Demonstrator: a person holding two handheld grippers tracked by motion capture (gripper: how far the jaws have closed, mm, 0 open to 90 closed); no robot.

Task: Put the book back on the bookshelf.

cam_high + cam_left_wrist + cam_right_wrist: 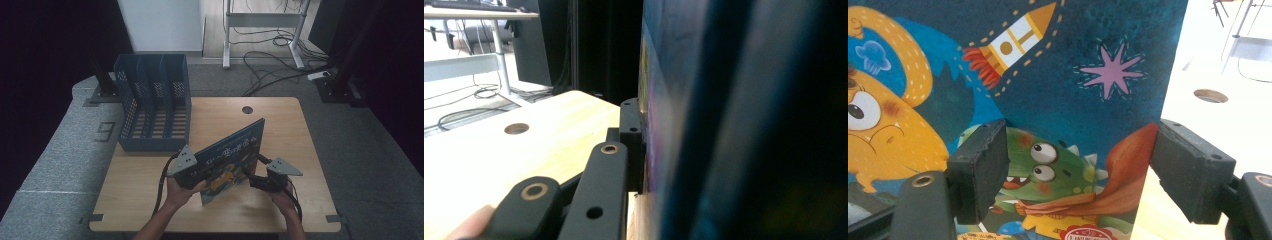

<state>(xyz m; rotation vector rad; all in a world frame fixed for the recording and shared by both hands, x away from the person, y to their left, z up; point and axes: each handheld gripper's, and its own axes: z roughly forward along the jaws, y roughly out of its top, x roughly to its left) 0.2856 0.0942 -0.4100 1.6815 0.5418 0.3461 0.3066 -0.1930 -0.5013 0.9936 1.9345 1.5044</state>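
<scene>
The pale wooden tabletop [280, 125] stands on grey carpet among dark curtains, with cables on the floor at twelve o'clock. A blue perforated plastic file rack [152, 102] sits at ten o'clock. I hold the dark blue picture book with cartoon monsters [232, 157] upright above the tabletop's near half. My left gripper [192, 172] fingers [630, 137] are clenched on its edge. My right gripper [1078, 170] fingers [980, 167] are released, straddling the cover; that close view shows a rocket and a green monster.

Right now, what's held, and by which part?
The book, standing on the table. The left gripper clamps its left edge. The right gripper is open, jaws straddling the other edge, not closed on it.
</scene>
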